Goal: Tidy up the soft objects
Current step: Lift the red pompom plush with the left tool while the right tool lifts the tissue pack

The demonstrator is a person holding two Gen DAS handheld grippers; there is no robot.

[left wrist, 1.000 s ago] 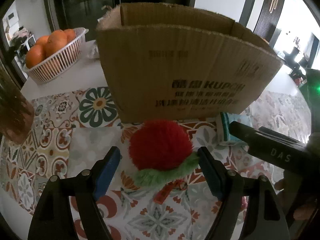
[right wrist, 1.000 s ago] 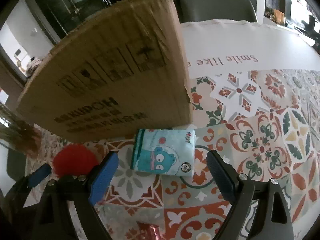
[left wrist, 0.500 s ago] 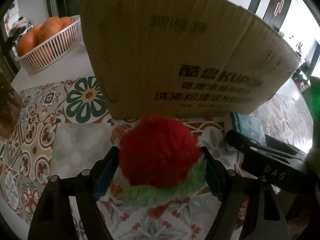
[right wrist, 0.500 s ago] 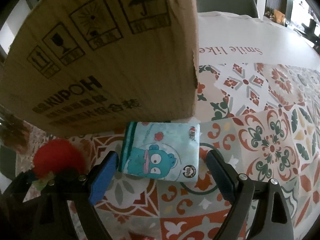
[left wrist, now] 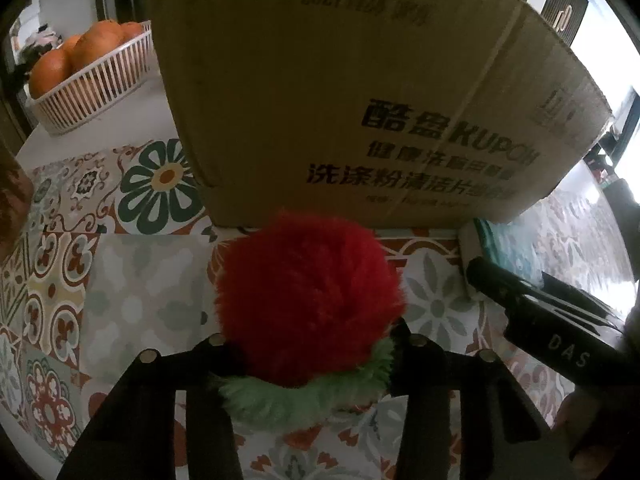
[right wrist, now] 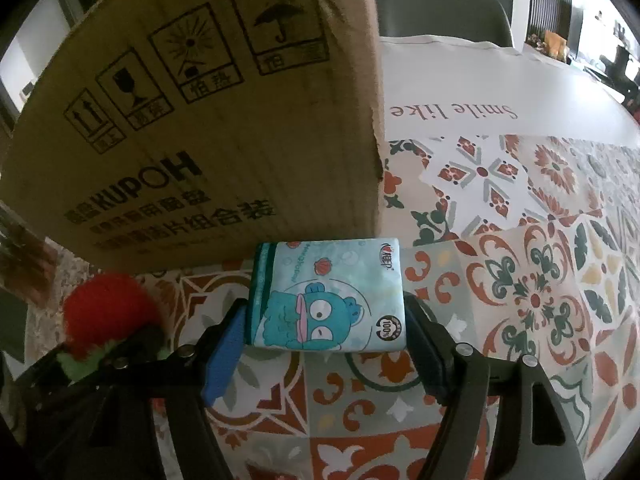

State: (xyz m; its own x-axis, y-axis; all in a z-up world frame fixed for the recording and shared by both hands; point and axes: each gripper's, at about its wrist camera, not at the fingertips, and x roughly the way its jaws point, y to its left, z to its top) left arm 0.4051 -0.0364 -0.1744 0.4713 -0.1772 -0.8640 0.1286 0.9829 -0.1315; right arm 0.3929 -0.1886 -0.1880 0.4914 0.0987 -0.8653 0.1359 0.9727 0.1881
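A fluffy red plush ball with a green fringe [left wrist: 308,304] sits between the fingers of my left gripper [left wrist: 310,354], which is shut on it just in front of the cardboard box [left wrist: 360,92]. The plush also shows in the right wrist view [right wrist: 104,316]. My right gripper [right wrist: 324,336] has closed on a light blue tissue pack with a cartoon fish [right wrist: 328,296], both pads touching its sides, right at the box's near corner [right wrist: 240,112]. The right gripper's body shows in the left wrist view [left wrist: 552,336].
A white basket of oranges [left wrist: 88,76] stands at the back left. The patterned tablecloth [right wrist: 540,280] covers the table, with plain white cloth [right wrist: 480,80] beyond. A grey chair [right wrist: 440,12] stands behind the table.
Both grippers moved forward and closed: the left on the red plush ball, the right on the tissue pack. The box now looms closer in both views.
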